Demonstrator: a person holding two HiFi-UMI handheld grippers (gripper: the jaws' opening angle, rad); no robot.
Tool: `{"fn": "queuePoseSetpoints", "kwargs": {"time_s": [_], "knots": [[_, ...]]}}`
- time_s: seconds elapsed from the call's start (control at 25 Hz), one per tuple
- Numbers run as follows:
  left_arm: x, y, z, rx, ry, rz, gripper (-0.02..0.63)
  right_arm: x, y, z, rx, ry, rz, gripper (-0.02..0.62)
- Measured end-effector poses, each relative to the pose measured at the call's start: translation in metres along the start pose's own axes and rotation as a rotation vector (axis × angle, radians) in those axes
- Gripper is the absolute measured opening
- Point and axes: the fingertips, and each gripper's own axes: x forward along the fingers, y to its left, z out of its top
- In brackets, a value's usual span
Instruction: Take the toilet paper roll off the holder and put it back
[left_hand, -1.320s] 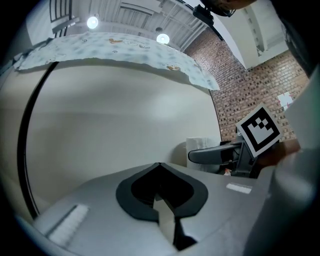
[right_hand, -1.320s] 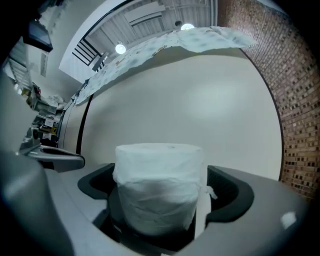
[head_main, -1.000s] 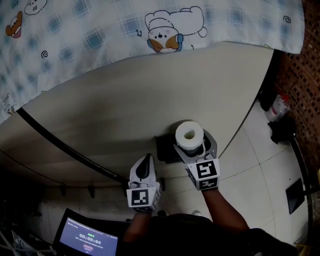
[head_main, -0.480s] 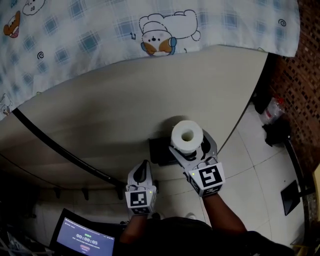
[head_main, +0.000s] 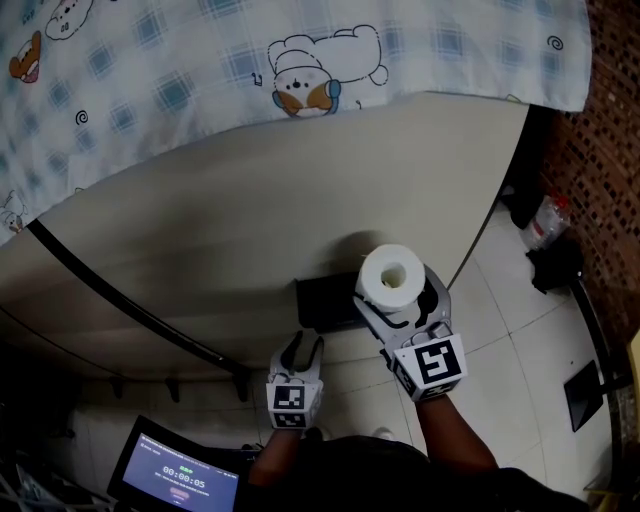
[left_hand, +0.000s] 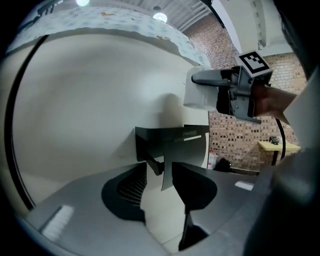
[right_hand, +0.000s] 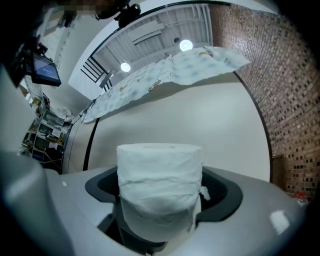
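Observation:
The white toilet paper roll (head_main: 393, 276) stands on end between the fingers of my right gripper (head_main: 398, 296), which is shut on its sides. In the right gripper view the roll (right_hand: 160, 180) fills the gap of the right gripper (right_hand: 160, 202). The black holder (head_main: 325, 302) is fixed to the beige wall, just left of the roll and apart from it. My left gripper (head_main: 303, 344) sits below the holder with its jaws opening and nothing between them. In the left gripper view the left gripper (left_hand: 160, 186) faces the holder (left_hand: 170, 145), with the held roll (left_hand: 199, 95) up and to the right.
A patterned cloth (head_main: 200, 70) hangs over the top of the wall (head_main: 200, 220). A black strip (head_main: 110, 290) runs slantwise across the wall at the left. A laptop screen (head_main: 180, 478) glows at the bottom left. Tiled floor (head_main: 510, 300), a brick wall (head_main: 610, 150) and a bag (head_main: 548, 215) lie to the right.
The left gripper's jaws have gone from shut to open. The right gripper has carried the roll a little to the right, baring more of the black holder.

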Motion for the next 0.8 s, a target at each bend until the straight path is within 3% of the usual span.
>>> {"fn": "queuePoseSetpoints", "kwargs": {"time_s": [0.08,0.44,0.8], "knots": [[0.004,-0.007,-0.003,0.001,0.007,-0.018,0.201,-0.001,0.0,0.001,-0.009,0.003,0.003,0.449],[0.016,-0.023,0.008,0.0,-0.026,-0.063,0.199,-0.007,-0.012,-0.013,-0.01,0.047,-0.016,0.449],[0.009,-0.027,0.012,-0.068,-0.026,-0.048,0.133,-0.02,-0.041,-0.029,0.025,0.065,-0.068,0.451]]}}
